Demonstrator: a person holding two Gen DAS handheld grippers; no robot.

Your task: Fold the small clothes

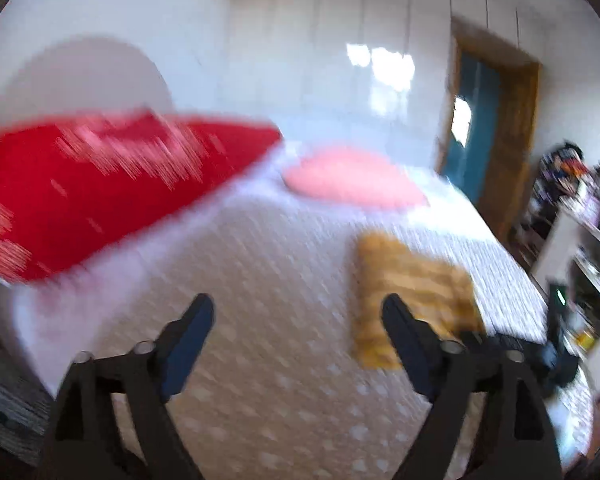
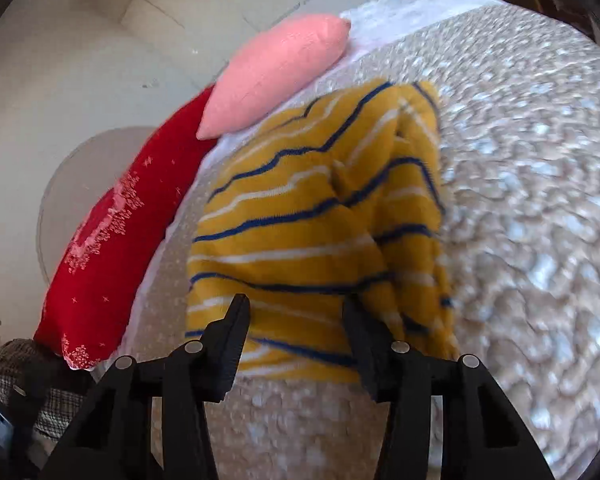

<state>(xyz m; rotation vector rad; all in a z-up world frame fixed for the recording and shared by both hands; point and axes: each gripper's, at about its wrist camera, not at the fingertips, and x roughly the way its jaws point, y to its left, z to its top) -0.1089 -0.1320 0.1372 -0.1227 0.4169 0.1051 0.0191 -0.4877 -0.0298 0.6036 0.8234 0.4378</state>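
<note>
A small yellow garment with blue and white stripes (image 2: 316, 216) lies folded on the quilted bedspread (image 2: 520, 200). My right gripper (image 2: 296, 320) is open, its fingertips just above the garment's near edge, holding nothing. In the blurred left wrist view the same garment (image 1: 408, 292) lies to the right, partly behind the right finger. My left gripper (image 1: 300, 312) is open and empty above the bedspread (image 1: 260, 280), left of the garment.
A red pillow (image 1: 100, 188) (image 2: 112, 248) and a pink pillow (image 1: 352, 180) (image 2: 276, 72) lie at the head of the bed by the white wall. A wooden door frame (image 1: 508, 140) and cluttered shelves (image 1: 580, 240) stand to the right.
</note>
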